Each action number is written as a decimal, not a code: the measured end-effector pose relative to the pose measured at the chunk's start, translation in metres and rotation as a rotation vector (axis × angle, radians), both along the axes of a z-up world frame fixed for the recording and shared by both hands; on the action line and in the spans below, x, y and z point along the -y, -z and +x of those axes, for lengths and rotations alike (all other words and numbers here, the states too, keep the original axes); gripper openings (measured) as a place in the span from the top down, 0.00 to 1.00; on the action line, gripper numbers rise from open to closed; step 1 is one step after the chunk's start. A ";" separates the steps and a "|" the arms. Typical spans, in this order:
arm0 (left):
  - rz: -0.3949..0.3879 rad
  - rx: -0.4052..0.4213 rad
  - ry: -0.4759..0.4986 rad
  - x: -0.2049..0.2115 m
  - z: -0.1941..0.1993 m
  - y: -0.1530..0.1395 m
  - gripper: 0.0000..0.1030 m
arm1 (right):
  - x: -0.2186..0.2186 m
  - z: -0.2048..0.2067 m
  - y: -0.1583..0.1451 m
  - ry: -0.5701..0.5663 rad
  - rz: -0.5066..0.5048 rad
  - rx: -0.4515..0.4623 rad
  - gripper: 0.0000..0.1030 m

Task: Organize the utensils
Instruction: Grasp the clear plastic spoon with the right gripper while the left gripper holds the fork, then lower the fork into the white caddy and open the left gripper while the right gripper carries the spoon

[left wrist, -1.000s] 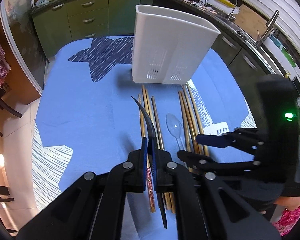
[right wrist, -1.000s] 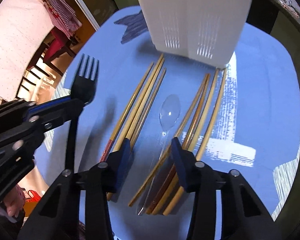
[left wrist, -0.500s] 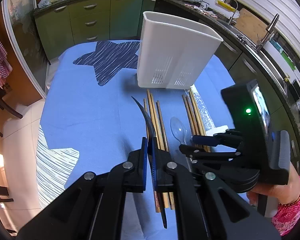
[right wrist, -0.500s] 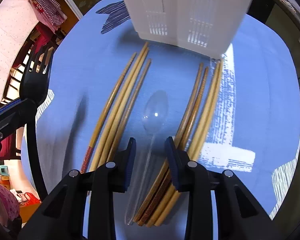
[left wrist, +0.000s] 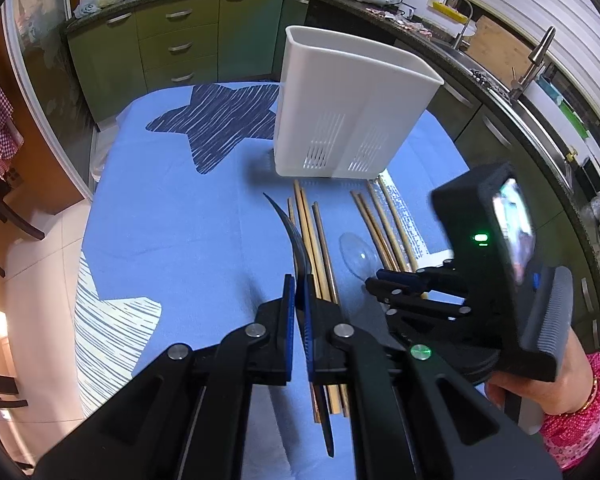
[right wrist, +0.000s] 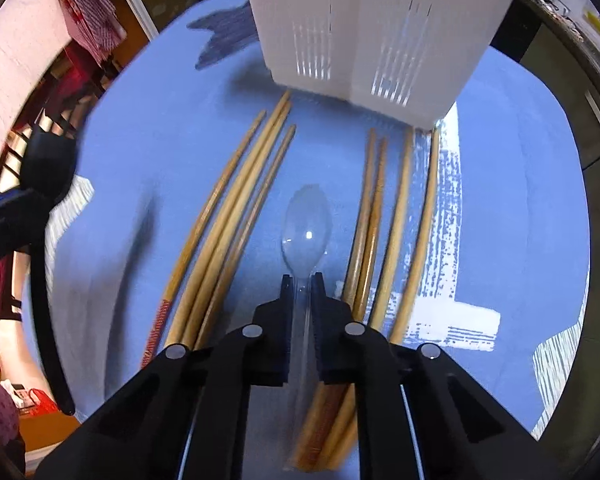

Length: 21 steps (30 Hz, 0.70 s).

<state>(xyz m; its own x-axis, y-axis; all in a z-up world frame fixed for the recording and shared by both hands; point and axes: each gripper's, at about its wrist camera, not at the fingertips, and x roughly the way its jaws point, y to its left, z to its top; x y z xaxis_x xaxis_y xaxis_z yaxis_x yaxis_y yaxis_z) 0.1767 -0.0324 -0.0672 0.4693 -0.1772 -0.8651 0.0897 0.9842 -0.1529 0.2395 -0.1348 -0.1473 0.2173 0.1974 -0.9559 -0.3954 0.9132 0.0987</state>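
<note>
The right hand-held gripper (right wrist: 302, 280), clamped on the clear plastic spoon (right wrist: 306, 232), should lift straight, avoiding chopsticks at 3 o'clock (right wrist: 396, 216).

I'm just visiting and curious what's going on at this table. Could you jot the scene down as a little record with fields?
Surface: blue star-patterned tablecloth
Container: white slotted utensil holder, upright at the far side
Loose items: two groups of wooden chopsticks flanking a clear plastic spoon
Left tool: shut on a black plastic fork, held above the cloth
Right tool: shut on the spoon's handle
</note>
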 end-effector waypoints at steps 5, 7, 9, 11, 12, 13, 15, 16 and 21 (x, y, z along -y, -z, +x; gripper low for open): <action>-0.002 0.015 -0.003 -0.002 0.002 -0.006 0.96 | 0.022 -0.011 -0.031 0.028 0.104 0.080 0.91; -0.009 0.026 -0.002 -0.002 0.005 -0.011 0.96 | 0.033 -0.018 -0.050 0.041 0.151 0.133 0.91; -0.010 0.038 0.001 -0.002 0.007 -0.017 0.96 | 0.040 -0.023 -0.068 0.053 0.201 0.185 0.91; -0.013 0.062 0.005 -0.001 0.011 -0.029 0.96 | 0.051 -0.026 -0.086 0.060 0.241 0.232 0.91; -0.013 0.070 0.007 -0.001 0.012 -0.032 0.96 | 0.054 -0.027 -0.096 0.063 0.256 0.252 0.91; -0.017 0.089 0.011 0.001 0.016 -0.041 0.96 | 0.057 -0.028 -0.108 0.069 0.277 0.286 0.91; -0.023 0.127 0.015 0.002 0.025 -0.059 0.96 | 0.066 -0.030 -0.132 0.077 0.309 0.355 0.91; -0.026 0.148 0.016 0.003 0.029 -0.067 0.96 | 0.074 -0.031 -0.143 0.085 0.327 0.382 0.91; -0.060 0.336 -0.009 0.006 0.059 -0.119 0.96 | 0.105 -0.038 -0.196 0.132 0.398 0.533 0.91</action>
